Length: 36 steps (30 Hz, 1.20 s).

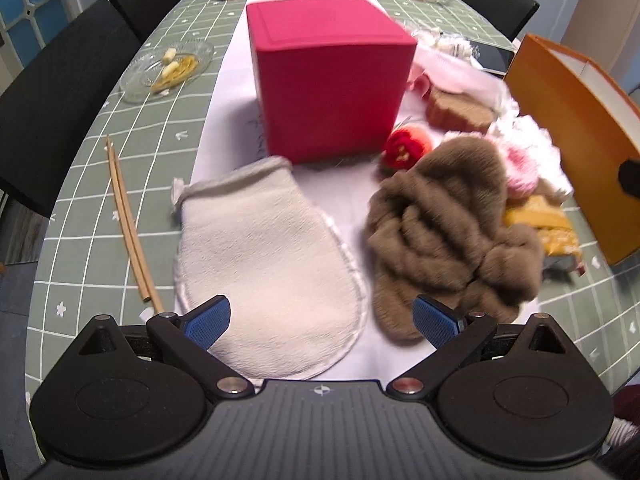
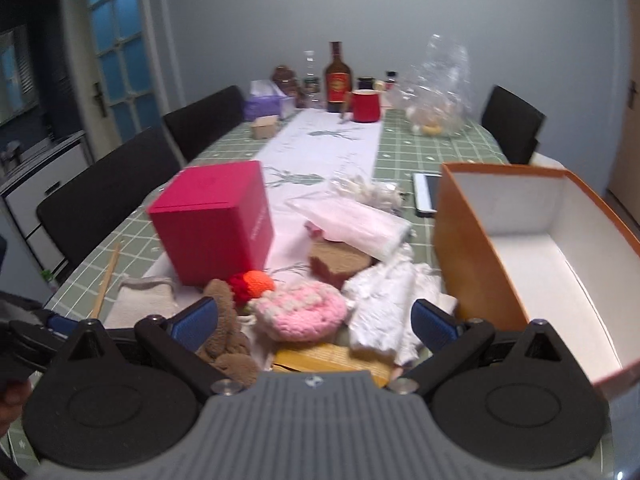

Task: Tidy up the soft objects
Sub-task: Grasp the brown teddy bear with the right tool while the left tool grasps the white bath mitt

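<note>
A white terry mitt (image 1: pixel 264 272) lies flat just ahead of my open, empty left gripper (image 1: pixel 322 322). A brown fluffy slipper (image 1: pixel 452 228) lies to its right, by the right fingertip. Behind it lie a red knitted flower (image 1: pixel 404 148), a pink knitted piece (image 1: pixel 520 168) and white fluffy cloth (image 1: pixel 532 136). My right gripper (image 2: pixel 316 320) is open and empty, above the pink knitted piece (image 2: pixel 304 312), white cloth (image 2: pixel 384 312) and brown slipper (image 2: pixel 228 340). The open orange box (image 2: pixel 472 248) stands at the right with a bare white inside.
A closed red cube box (image 1: pixel 328 88) stands mid-table on the white runner. Chopsticks (image 1: pixel 128 220) and a glass dish (image 1: pixel 168 68) lie left. A phone (image 2: pixel 426 194), bottle (image 2: pixel 336 80), red mug (image 2: pixel 366 106) and plastic bag (image 2: pixel 440 92) sit farther back. Black chairs surround the table.
</note>
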Motion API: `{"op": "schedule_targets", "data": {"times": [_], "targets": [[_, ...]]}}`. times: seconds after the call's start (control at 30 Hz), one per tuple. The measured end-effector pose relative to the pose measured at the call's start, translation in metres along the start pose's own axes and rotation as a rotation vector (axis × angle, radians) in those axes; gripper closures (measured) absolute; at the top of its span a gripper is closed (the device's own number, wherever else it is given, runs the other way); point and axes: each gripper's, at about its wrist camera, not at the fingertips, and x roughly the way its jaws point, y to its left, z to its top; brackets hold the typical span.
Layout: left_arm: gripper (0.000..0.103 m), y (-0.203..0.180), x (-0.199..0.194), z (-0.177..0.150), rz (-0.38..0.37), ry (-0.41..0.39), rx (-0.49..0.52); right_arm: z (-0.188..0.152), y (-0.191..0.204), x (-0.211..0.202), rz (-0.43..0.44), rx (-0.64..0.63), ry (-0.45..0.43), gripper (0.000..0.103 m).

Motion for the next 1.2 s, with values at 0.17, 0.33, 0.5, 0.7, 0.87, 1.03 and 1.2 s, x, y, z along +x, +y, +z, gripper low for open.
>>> {"op": "schedule_targets", "data": {"times": [0.17, 0.33, 0.5, 0.7, 0.87, 1.03, 1.2], "targets": [[0.000, 0.013, 0.010, -0.011, -0.034, 0.013, 0.028, -0.006, 0.012, 0.021, 0.154, -0.036, 0.085, 0.003], [0.000, 0.030, 0.021, -0.010, -0.102, 0.042, -0.031, -0.010, 0.032, 0.047, 0.240, -0.033, 0.168, 0.003], [0.000, 0.028, 0.024, -0.007, -0.148, 0.005, 0.000, -0.012, 0.052, 0.068, 0.285, -0.013, 0.216, 0.013], [0.005, 0.008, 0.029, -0.011, -0.100, -0.007, 0.110, -0.020, 0.064, 0.093, 0.211, -0.056, 0.280, 0.024], [0.005, 0.001, 0.031, -0.016, -0.085, -0.024, 0.163, -0.024, 0.065, 0.103, 0.185, -0.090, 0.291, 0.030], [0.005, -0.007, 0.034, -0.021, -0.051, -0.046, 0.226, -0.031, 0.068, 0.119, 0.188, -0.134, 0.317, 0.031], [0.004, -0.007, 0.033, -0.022, -0.041, -0.032, 0.242, -0.031, 0.068, 0.123, 0.202, -0.131, 0.330, 0.031]]}}
